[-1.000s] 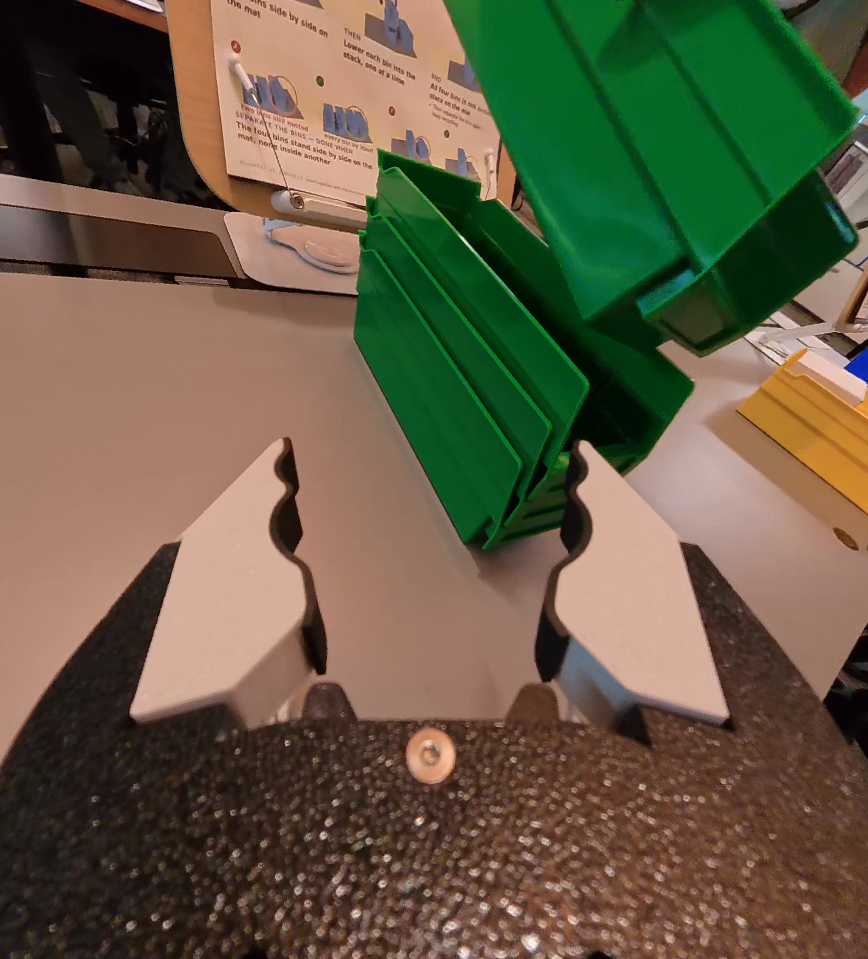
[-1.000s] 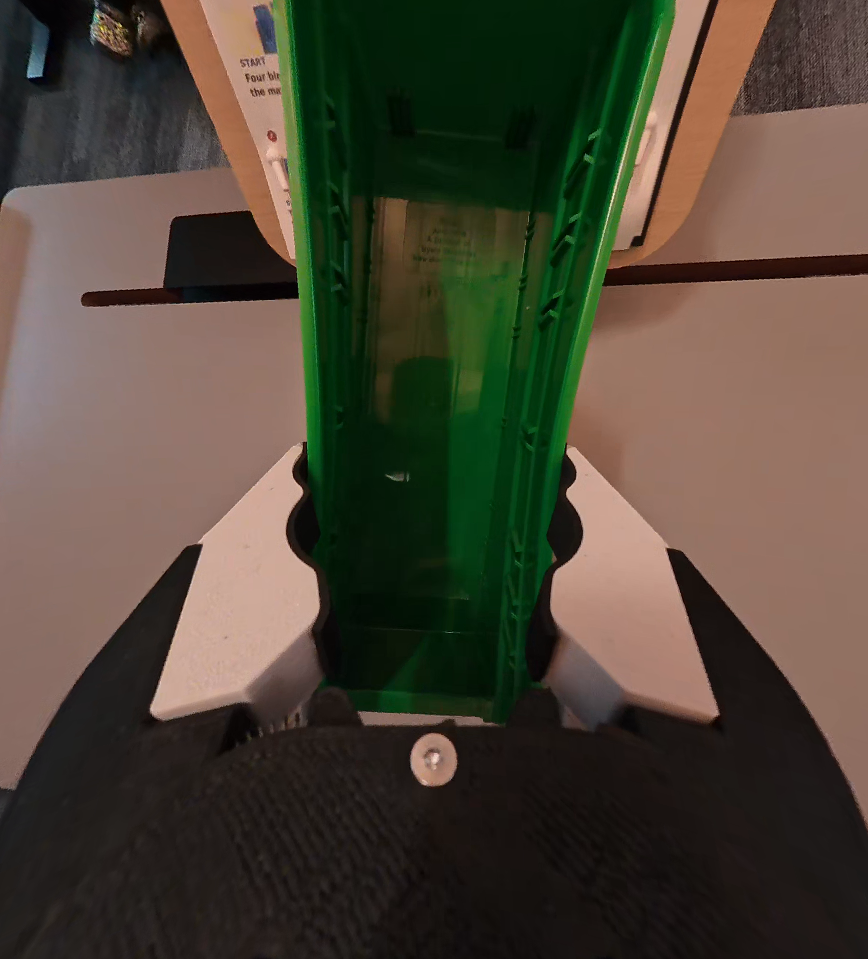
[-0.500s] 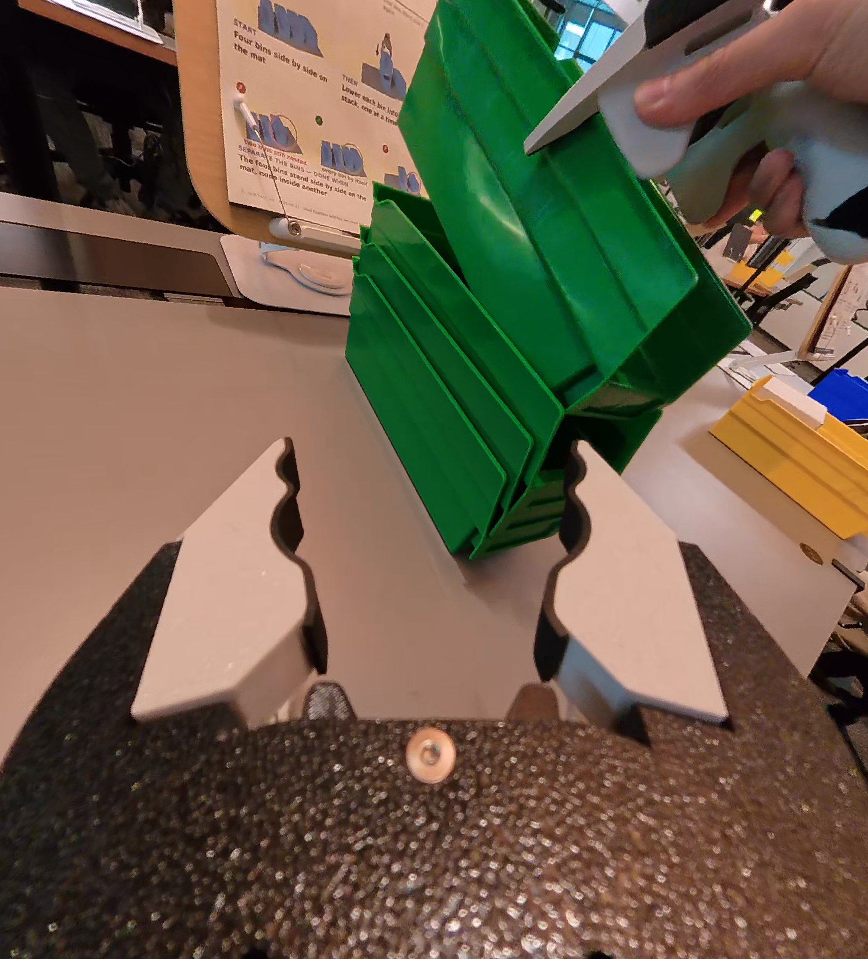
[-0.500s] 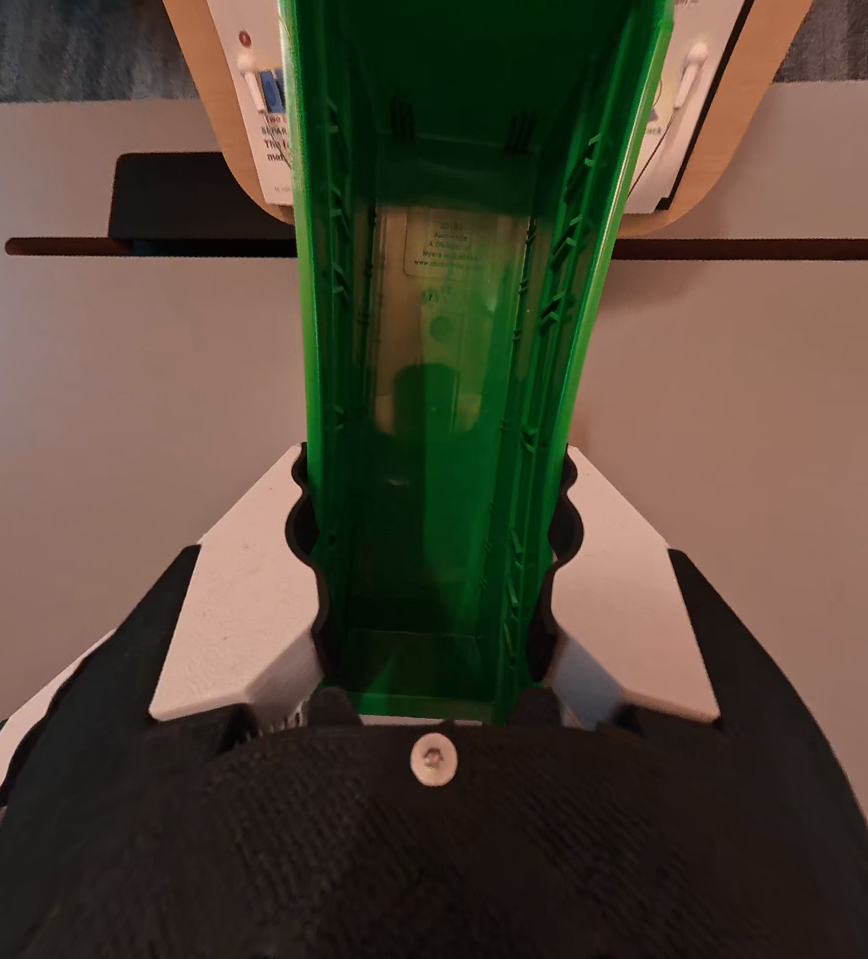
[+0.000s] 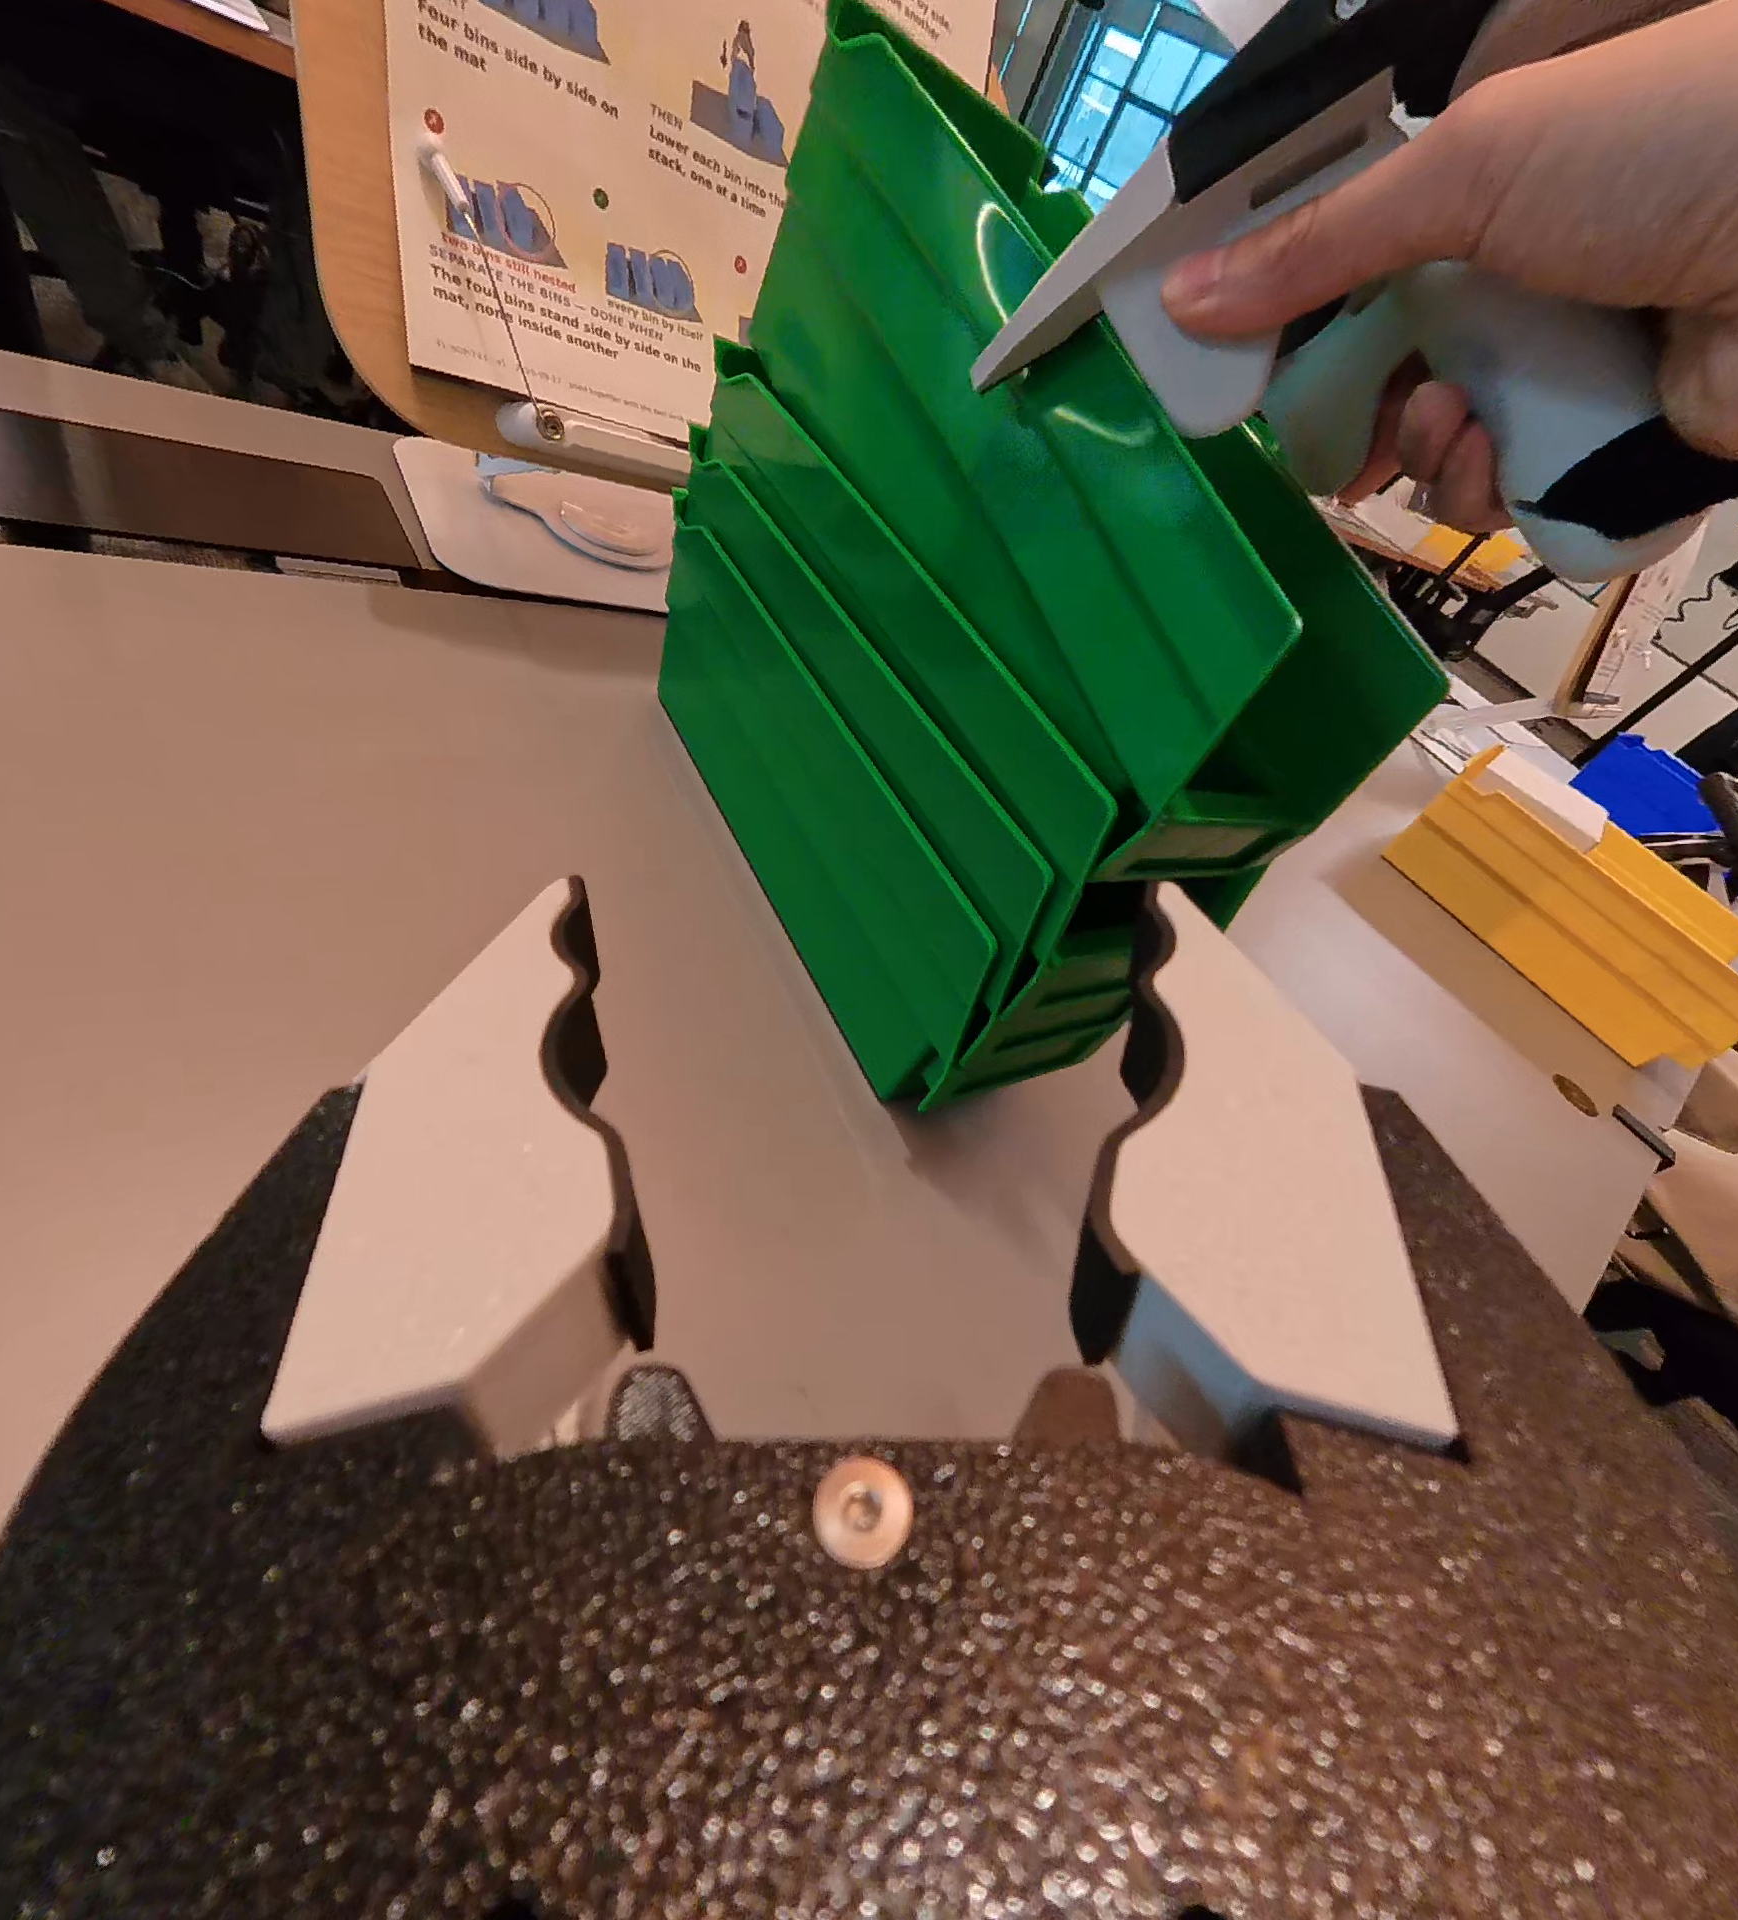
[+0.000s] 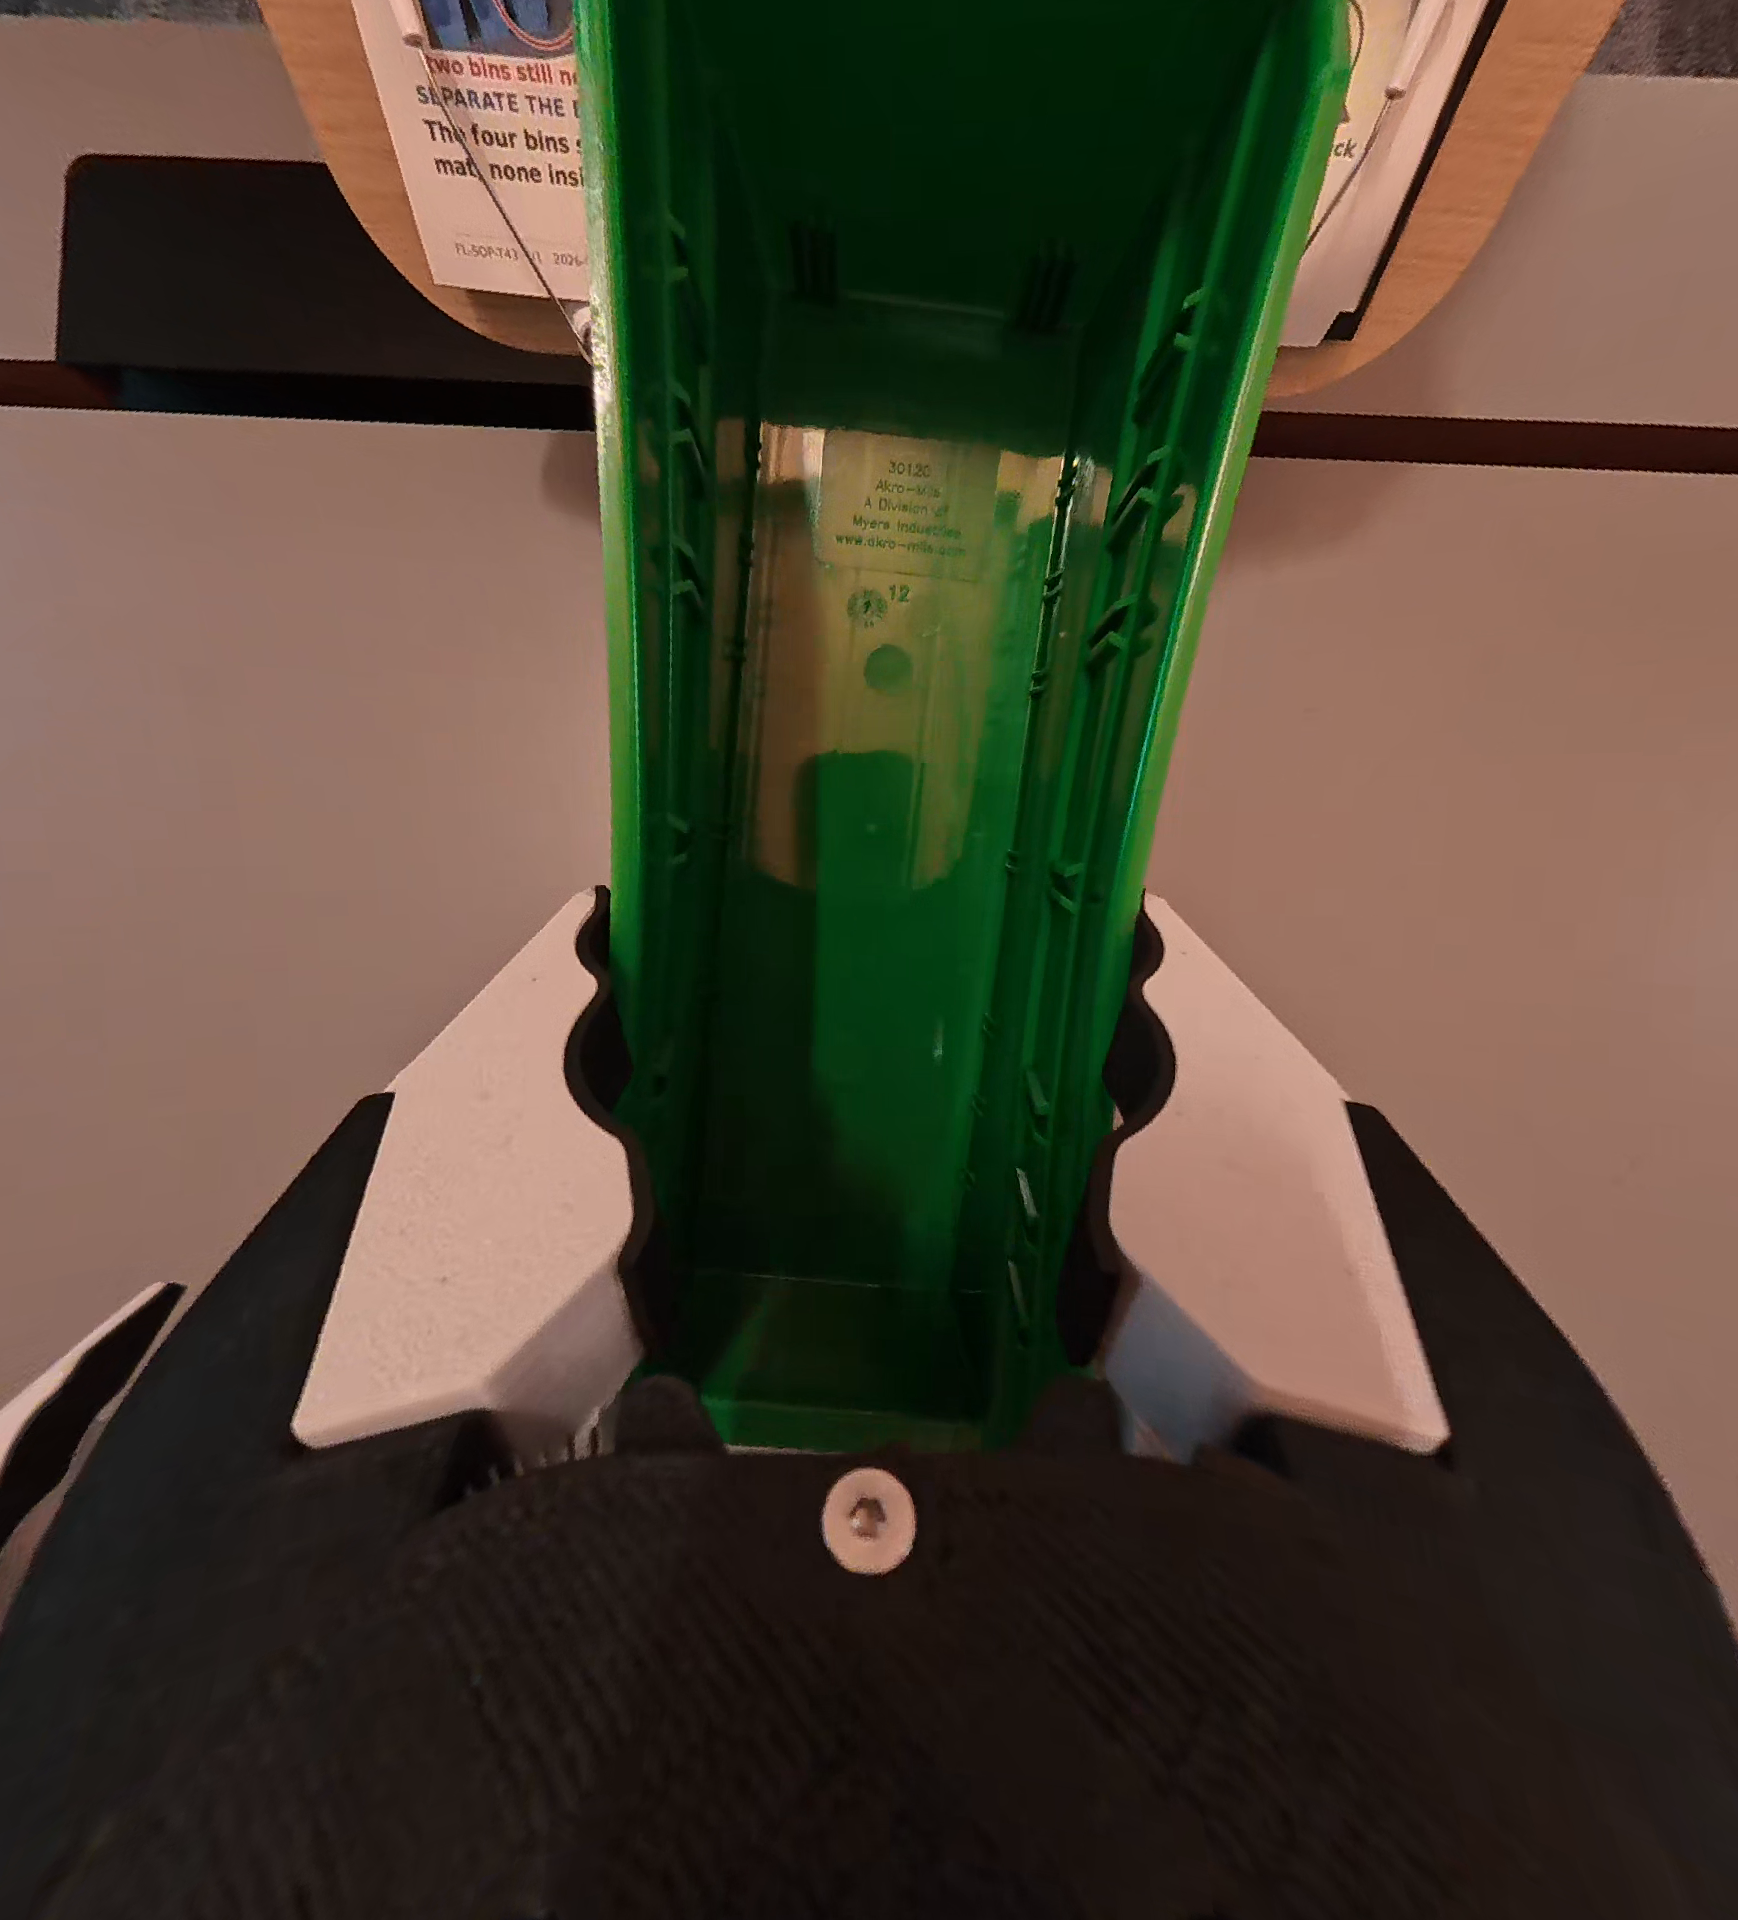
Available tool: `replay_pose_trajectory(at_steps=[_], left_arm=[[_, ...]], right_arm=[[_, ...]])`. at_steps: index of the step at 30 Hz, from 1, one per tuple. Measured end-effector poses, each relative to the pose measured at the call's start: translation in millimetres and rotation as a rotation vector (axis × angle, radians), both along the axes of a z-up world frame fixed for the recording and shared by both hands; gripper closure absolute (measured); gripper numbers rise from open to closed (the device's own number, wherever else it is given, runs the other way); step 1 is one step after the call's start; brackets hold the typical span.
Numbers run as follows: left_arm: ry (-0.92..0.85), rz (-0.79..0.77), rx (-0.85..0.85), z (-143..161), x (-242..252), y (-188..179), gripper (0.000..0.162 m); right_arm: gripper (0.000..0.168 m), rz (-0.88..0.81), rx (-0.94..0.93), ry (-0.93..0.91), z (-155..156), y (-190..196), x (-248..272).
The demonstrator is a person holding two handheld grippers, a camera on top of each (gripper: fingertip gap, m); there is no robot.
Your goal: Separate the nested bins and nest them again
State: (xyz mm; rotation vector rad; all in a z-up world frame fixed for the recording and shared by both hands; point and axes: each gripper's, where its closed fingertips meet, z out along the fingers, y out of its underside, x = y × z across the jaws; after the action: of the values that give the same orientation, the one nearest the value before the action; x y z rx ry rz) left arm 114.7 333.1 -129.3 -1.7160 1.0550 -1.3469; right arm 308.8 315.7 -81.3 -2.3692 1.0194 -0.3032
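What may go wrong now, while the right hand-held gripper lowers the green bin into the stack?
1. The held green bin is tilted and only partly seated; it may jam instead of nesting.
2. Pushing down could slide or tip the green stack, since the left hand-held gripper is open and not bracing it.

Printed instruction sheet [image 5: 574,177] on wooden board; moulded maker's mark inside green bin [image 6: 901,509]

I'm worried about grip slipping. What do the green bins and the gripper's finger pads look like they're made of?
The green bin held by the right gripper looks like glossy moulded plastic: bright highlights, thin ribbed walls, light glowing through. The finger pads look like matte black rubbery material with a wavy profile, though the pictures cannot confirm that.
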Motion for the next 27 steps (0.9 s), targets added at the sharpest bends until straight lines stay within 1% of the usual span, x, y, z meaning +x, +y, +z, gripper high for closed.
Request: replay_pose_trajectory(at_steps=[4,8,13,21,27], left_arm=[[0.012,-0.009,0.003,-3,1,-2,0.061],[0.017,-0.012,0.004,-3,1,-3,0.061],[0.016,-0.013,-0.002,-4,1,-2,0.061],[0.026,-0.021,-0.01,-8,3,-2,0.061],[0.034,-0.019,-0.022,-12,3,1,0.061]], right_arm=[[0.074,0.018,-0.037,-0.019,-2,3,-3],[0.071,0.03,-0.087,0.033,-7,-2,-9],[0.07,0.018,-0.086,0.065,-23,-4,-9],[0.07,0.017,-0.085,0.084,-39,-2,-7],[0.065,0.022,-0.117,0.114,-45,-1,-5]])
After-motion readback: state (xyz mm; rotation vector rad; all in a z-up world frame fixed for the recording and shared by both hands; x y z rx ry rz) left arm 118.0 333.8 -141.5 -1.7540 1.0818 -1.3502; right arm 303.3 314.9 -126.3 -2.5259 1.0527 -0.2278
